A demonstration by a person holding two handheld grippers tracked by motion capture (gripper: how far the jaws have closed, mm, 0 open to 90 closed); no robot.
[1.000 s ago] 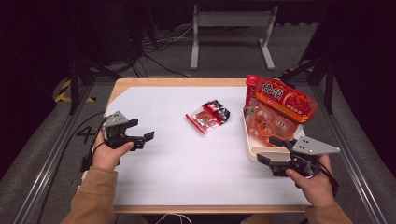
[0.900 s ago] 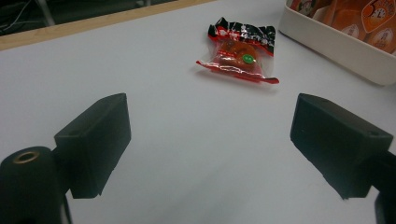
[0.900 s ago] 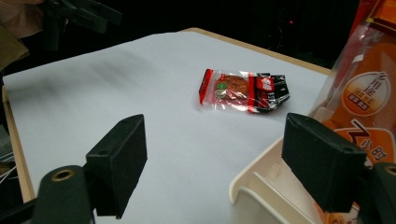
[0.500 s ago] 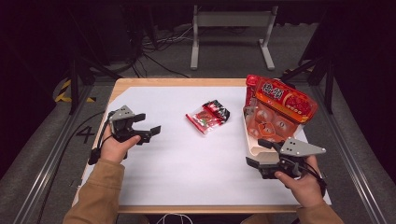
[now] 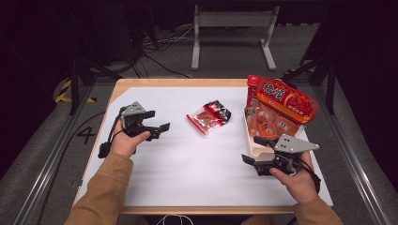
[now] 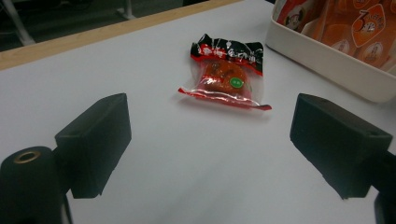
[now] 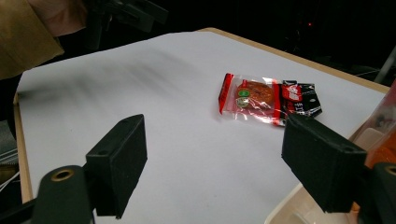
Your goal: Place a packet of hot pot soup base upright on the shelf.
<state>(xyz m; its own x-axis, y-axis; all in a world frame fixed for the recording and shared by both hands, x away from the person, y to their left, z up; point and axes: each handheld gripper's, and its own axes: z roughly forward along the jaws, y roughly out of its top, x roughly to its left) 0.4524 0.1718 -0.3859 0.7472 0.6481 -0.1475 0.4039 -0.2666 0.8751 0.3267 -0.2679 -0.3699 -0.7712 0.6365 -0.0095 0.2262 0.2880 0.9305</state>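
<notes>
— Red and clear plastic: that small snack packet (image 5: 209,117), where does it lie?

— Flat on the white sheet of the desk (image 5: 197,173), about the middle of its far half. It has a black end and a round orange piece showing through the clear part. Nothing touches it.

— And the left gripper (image 5: 157,127)?

— Held above the desk's left side, pointed toward the packet, near it but apart. In the left gripper view its jaws stand wide apart with the packet (image 6: 224,74) framed between them, farther off.

— The right gripper (image 5: 251,157)?

— Near the front right of the desk, just beside the white bin (image 5: 251,140), which holds large red and orange snack bags (image 5: 286,101). Its jaws are spread too, with nothing between them; in the right gripper view the packet (image 7: 266,98) lies beyond them on the sheet, and the bin's rim (image 7: 289,205) shows at the lower right.

— Are the two grippers close?

— Well apart, one on each side.
</notes>
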